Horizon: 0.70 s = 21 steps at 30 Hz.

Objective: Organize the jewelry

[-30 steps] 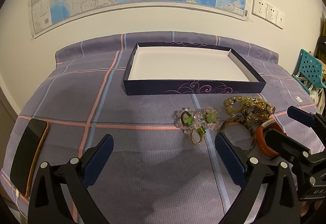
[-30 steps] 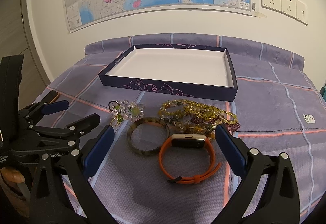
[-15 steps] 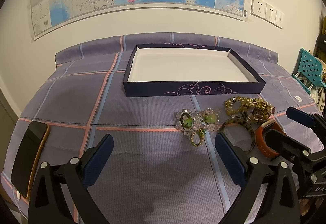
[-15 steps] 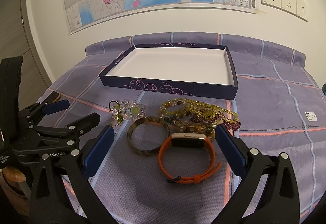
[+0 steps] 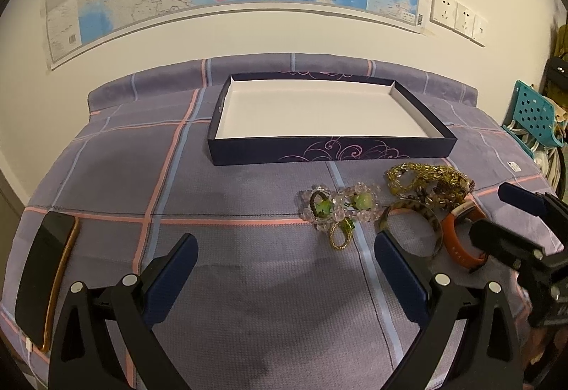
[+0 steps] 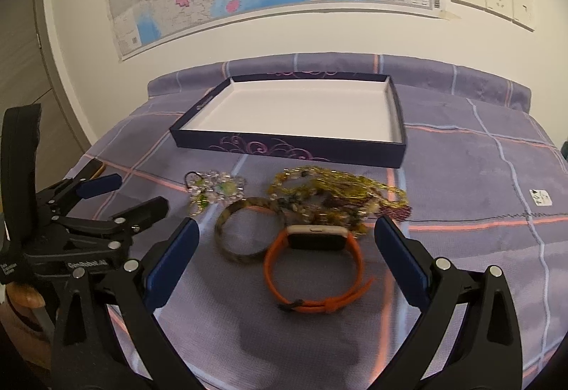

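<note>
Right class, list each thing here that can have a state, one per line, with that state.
Tray: open, nothing inside.
Orange watch: strap buckled into a loop, lying on the cloth.
Brown bangle: flat on the cloth, outside the tray.
Yellow bead necklaces: heaped and tangled.
Phone: screen dark.
Left gripper: open, holding nothing.
Right gripper: open, holding nothing.

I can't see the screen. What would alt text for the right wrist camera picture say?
An open right gripper hovers over an orange watch on a purple plaid bedcover, with a mottled bangle, bead strands and an empty box tray beyond. The left gripper, also open, is at the left.
</note>
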Each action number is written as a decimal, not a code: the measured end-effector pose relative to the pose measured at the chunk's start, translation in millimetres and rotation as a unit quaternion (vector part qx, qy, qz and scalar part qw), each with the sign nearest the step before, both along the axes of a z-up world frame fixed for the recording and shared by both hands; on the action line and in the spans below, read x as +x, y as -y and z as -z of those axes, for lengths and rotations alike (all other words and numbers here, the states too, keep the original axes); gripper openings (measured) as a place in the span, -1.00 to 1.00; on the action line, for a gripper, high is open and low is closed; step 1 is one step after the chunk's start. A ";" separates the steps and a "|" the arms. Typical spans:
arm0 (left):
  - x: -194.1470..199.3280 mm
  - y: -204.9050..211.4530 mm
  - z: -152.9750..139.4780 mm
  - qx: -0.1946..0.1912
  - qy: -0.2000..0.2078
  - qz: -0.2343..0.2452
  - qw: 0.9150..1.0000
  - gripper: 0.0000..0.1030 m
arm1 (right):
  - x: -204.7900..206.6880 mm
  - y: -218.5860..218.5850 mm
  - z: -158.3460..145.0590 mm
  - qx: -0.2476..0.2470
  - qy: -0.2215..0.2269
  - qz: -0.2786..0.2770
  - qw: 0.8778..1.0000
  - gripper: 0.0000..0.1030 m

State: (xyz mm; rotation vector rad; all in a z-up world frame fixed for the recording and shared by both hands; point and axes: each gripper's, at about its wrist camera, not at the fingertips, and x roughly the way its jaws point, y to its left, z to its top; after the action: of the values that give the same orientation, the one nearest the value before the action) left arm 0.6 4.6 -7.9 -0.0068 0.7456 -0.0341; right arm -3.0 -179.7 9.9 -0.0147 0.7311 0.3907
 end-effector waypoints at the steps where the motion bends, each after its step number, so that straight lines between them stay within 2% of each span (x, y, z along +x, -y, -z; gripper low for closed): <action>1: -0.6 -0.8 0.5 -0.001 0.000 0.002 1.000 0.87 | 0.5 3.6 1.0 0.001 -0.002 0.003 1.000 0.89; 6: -1.1 -2.9 3.2 -0.002 -0.003 0.014 1.000 0.87 | 3.9 23.4 7.9 0.005 -0.023 0.020 1.000 0.59; 7: -1.7 -2.3 4.0 -0.006 -0.006 0.023 1.000 0.87 | 4.6 27.7 10.2 0.008 -0.029 0.023 0.999 0.56; 11: -4.2 6.8 4.9 -0.013 -0.010 0.061 0.998 0.76 | 7.0 38.7 19.1 0.020 -0.053 0.025 0.998 0.22; 13: -4.0 13.7 5.5 -0.024 -0.017 0.088 0.996 0.65 | 8.8 40.3 22.7 0.024 -0.061 0.022 0.998 0.20; 15: -3.2 22.0 6.9 -0.039 -0.027 0.118 0.992 0.41 | 10.2 40.0 25.4 0.026 -0.068 0.018 0.997 0.02; 19: 2.1 37.4 10.2 -0.054 -0.047 0.162 0.984 0.15 | 13.0 36.8 32.8 0.016 -0.078 0.004 0.997 -0.25; 21: 7.9 43.4 13.0 -0.066 -0.062 0.182 0.979 -0.05 | 14.3 38.6 32.6 0.013 -0.078 0.003 0.997 -0.62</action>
State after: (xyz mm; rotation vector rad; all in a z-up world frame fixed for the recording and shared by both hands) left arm 8.5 -38.7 -20.9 0.0015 0.8603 -0.4350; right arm 11.4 -218.4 -22.7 0.0435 0.8787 0.3993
